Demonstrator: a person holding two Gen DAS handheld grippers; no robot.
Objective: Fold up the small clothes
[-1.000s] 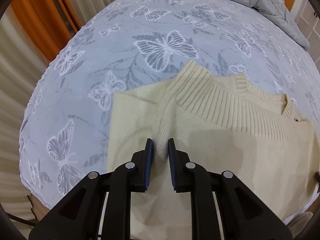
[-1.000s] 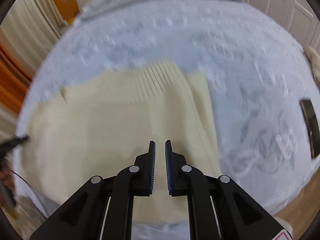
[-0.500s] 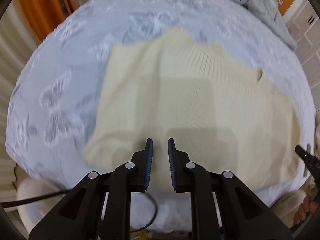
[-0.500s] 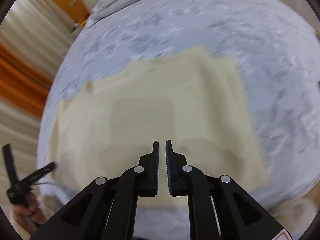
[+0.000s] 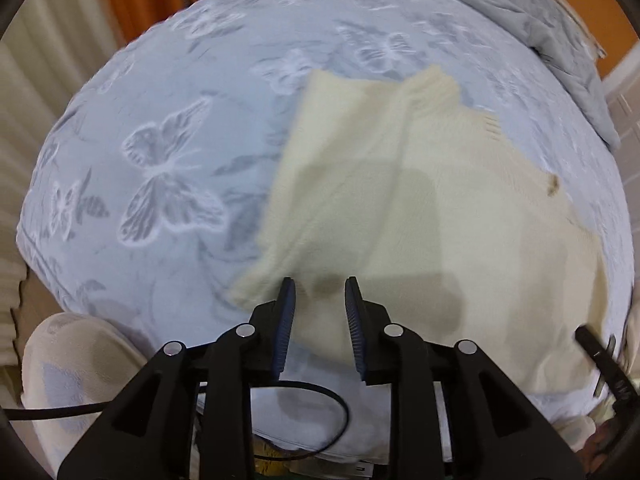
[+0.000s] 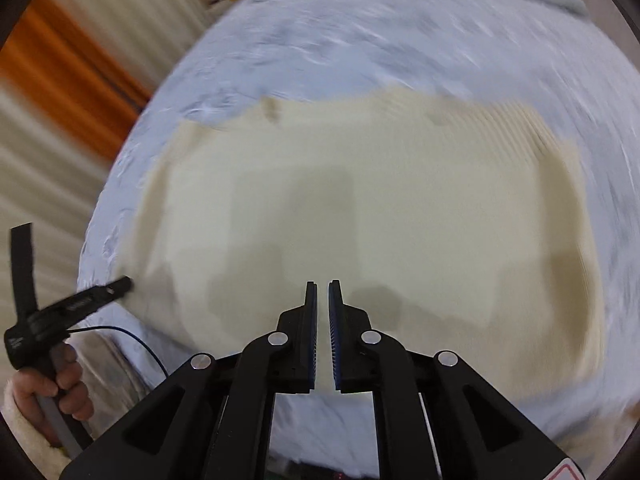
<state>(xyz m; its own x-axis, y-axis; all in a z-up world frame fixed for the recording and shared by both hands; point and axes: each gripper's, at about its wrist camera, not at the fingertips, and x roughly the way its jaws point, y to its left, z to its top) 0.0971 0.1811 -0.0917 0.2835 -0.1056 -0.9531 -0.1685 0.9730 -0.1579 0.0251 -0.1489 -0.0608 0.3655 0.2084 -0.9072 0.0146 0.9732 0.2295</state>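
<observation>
1. Pale blue bedspread (image 5: 168, 184) with white butterflies covers the whole bed, and it's the surface everything sits on. Orange and cream curtains (image 5: 132, 4) hang behind it on the left, and a grey quilt (image 5: 532, 12) is bunched up at the far end.
2. Left gripper (image 5: 318, 312) hangs just above the near left corner of the cream sweater (image 5: 420, 208). Its blue-padded fingers (image 5: 285, 320) are spread apart with a clear gap, nothing between them, so it's let go. A thin black cable (image 5: 312, 400) loops under it near the bed edge.
3. That sweater lies flat on the bedspread, roughly rectangular, with the ribbed sleeve cuff (image 5: 436, 84) folded across the top toward the far side. There's a small brownish mark (image 5: 553, 184) near the neckline edge, too blurred to say what it is.
4. From the right-hand camera the sweater fills the middle of the bed, ribbed band on the far right side. Pretty motion-blurred there, so the fine detail is lost.
5. Right gripper (image 6: 323, 332) hovers over the near middle edge of the sweater. Its fingers are nearly together, only a thin slit between the pads, and no fabric is pinched in there as far as I can see.
</observation>
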